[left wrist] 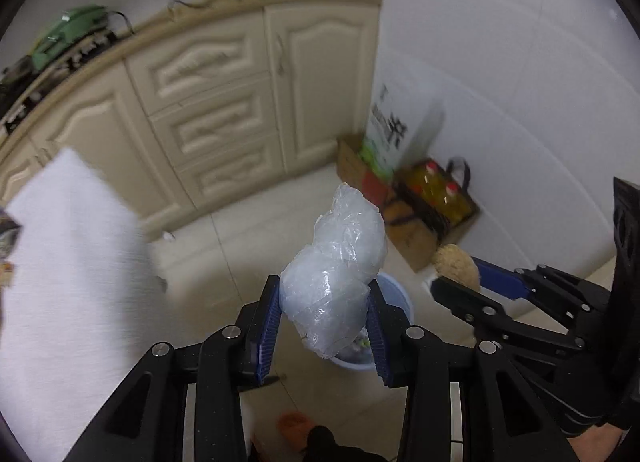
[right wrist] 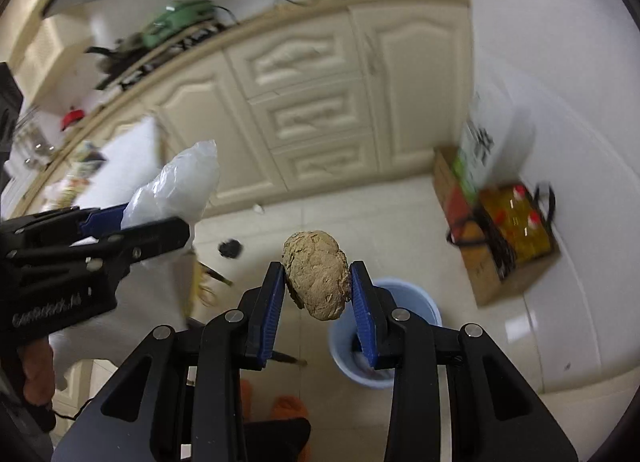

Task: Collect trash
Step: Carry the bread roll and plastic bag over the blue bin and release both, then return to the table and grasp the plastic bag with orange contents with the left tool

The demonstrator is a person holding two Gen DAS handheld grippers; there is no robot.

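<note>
Blue pads of the left claw [left wrist: 326, 326] are clamped on a crumpled wad of clear plastic [left wrist: 338, 262], a cloudy, crinkly film bunched into a tall lump that sticks up well past the tips. It's held in the air over the pale blue bin [left wrist: 394, 302] on the floor, and the wad plus the claw cover most of that bin, so only part of the rim and a bit of the inside peek out.

Over on the right, the right claw [right wrist: 317, 282] is squeezing a tan crumpled ball [right wrist: 316, 274], rough and dented, looks like scrunched brown paper, but I can't say for sure. It's also up in the air, just left of the bin in that view.

Everything behind is smeared: the cream cabinets [left wrist: 224, 102], the cardboard box [right wrist: 508, 262] with yellow bottles, a small dark blob [right wrist: 231, 248] on the tiles I can't identify. The white cloth-covered worktop [left wrist: 68, 262] is cut off at the left edge.
</note>
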